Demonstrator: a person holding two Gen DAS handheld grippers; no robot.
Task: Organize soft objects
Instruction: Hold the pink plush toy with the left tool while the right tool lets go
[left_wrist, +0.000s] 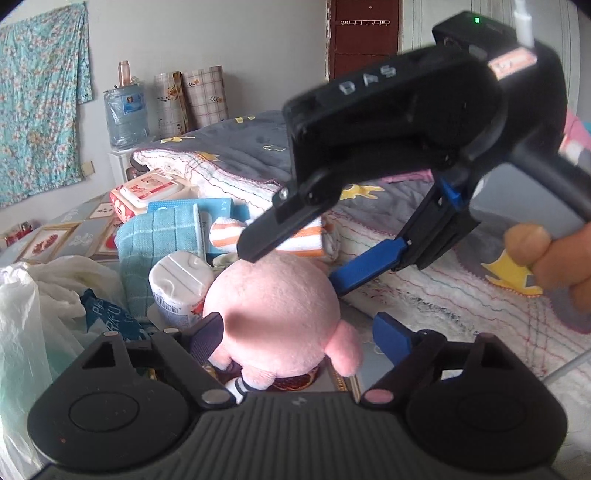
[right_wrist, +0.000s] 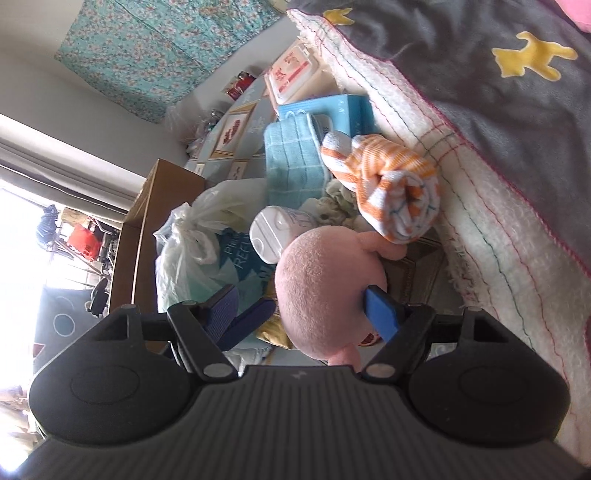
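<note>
A pink plush toy (left_wrist: 277, 314) (right_wrist: 321, 291) lies beside the bed's edge, between the fingers of both grippers. My left gripper (left_wrist: 299, 336) straddles its body from below; its left finger touches the plush and its right finger (left_wrist: 391, 339) stands clear. My right gripper (left_wrist: 293, 269) (right_wrist: 303, 314) comes down over the head from the upper right. Its right finger (right_wrist: 380, 314) dents the plush, while its left finger (right_wrist: 225, 314) stands off it. Behind lie an orange-striped rolled cloth (left_wrist: 306, 240) (right_wrist: 395, 192) and a folded teal towel (left_wrist: 159, 236) (right_wrist: 291, 158).
A white bottle (left_wrist: 181, 284) (right_wrist: 269, 236) stands against the plush's left side. A plastic bag (left_wrist: 22, 314) (right_wrist: 192, 236) fills the left. A grey blanket (left_wrist: 240, 151) (right_wrist: 480, 92) borders the right. A wipes pack (left_wrist: 147, 188) and blue box (right_wrist: 343, 110) sit behind. A hand (left_wrist: 554, 258) holds the right gripper.
</note>
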